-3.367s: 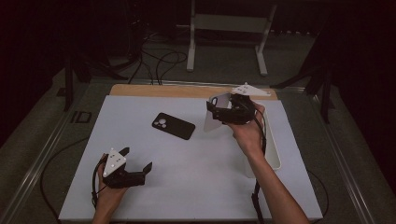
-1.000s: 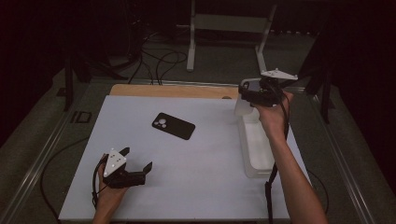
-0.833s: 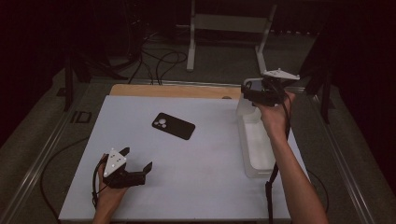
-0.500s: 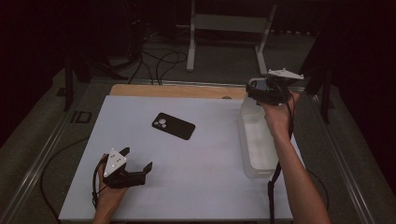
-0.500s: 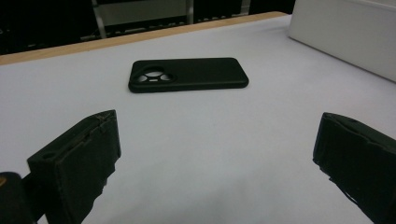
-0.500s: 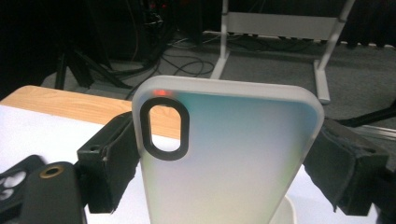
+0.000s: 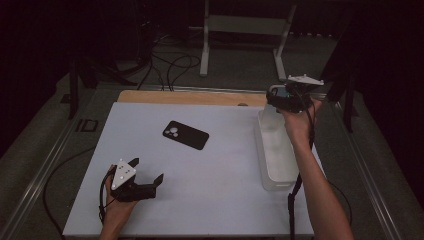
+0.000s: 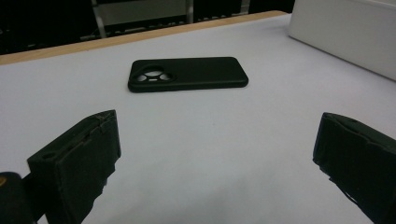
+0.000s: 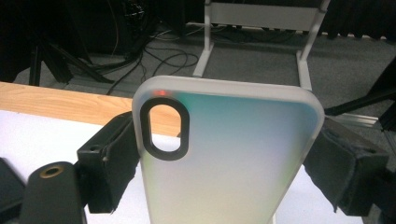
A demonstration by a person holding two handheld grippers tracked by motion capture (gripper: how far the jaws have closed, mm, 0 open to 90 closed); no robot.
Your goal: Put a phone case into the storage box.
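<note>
A dark lab room: loose cables (image 7: 170,62) lie on the grey floor (image 7: 240,75), and a metal stand (image 7: 245,30) waits behind the white tabletop (image 7: 225,170)

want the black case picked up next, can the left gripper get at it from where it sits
Probably yes. The left gripper is open and aimed at the black phone case, which lies flat on bare table with nothing between them.

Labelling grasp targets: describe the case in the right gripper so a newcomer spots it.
Start at the white bin on the table's right edge; the right gripper is above its far end. Between its fingers is the translucent phone case: frosted white with a black-ringed oval camera hole, unlike the black phone case lying mid-table.
</note>
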